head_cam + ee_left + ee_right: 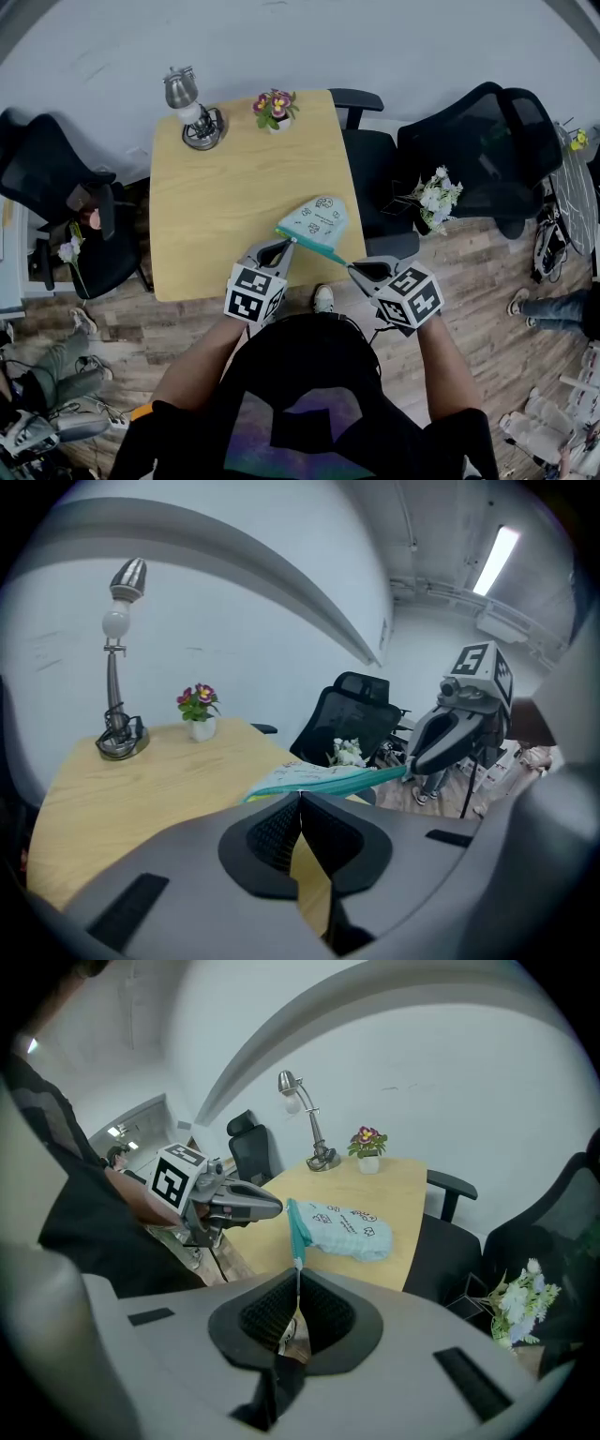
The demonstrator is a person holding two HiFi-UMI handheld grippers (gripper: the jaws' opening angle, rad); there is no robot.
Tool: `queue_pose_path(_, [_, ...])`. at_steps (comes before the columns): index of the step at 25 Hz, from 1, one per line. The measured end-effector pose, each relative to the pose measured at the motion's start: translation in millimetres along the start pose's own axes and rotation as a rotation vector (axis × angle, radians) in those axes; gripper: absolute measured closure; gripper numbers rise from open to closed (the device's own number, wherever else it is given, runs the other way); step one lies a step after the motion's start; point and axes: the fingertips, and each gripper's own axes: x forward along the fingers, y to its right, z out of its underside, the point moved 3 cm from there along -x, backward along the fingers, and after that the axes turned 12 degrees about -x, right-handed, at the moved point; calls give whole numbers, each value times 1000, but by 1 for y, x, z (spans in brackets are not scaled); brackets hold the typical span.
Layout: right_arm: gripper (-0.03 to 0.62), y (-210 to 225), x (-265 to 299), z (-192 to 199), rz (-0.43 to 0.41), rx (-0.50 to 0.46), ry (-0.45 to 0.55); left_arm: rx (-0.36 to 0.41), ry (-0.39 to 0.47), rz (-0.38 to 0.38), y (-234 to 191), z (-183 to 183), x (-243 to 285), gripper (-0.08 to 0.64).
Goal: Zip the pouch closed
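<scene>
Head view first: a pale mint fabric pouch with little printed doodles and a teal zipper edge lies on the near right part of a light wooden square table. The zipper edge is pulled taut between the two grippers. The left gripper is clamped on one end of it and the right gripper on the other, right by the table's corner. At the far side of the table there's a silver desk lamp and a small white pot of pink and yellow flowers. Black office chairs stand around the table, with a bunch of white flowers beside one of them. In the left gripper view, the left gripper has its jaws pressed together on the near end of the pouch. The teal edge runs off to the right gripper, with the table below. In the right gripper view, the right gripper is pinched tight on a thin bit at the end of the teal edge. I can't tell if that's the actual zipper pull. The pouch body rests on the table, and the left gripper grips the far end.
</scene>
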Motion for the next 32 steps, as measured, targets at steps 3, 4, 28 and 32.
queue_pose_path(3, [567,2,-1,5,11,12,-7,-18,-11,-47,-22,2,-1,549])
queue_pose_path(4, [567,2,0,6,12,16,-7,-22,-16,-56,-28,3,-2,549])
queue_pose_path(28, [506,-2,29,43,73,57,-111,-64,14,-51,-12,5,-19,546])
queue_pose_path(32, [506,10,9,16,185,12,-40,-61,86,-37,1,-22,-30,546])
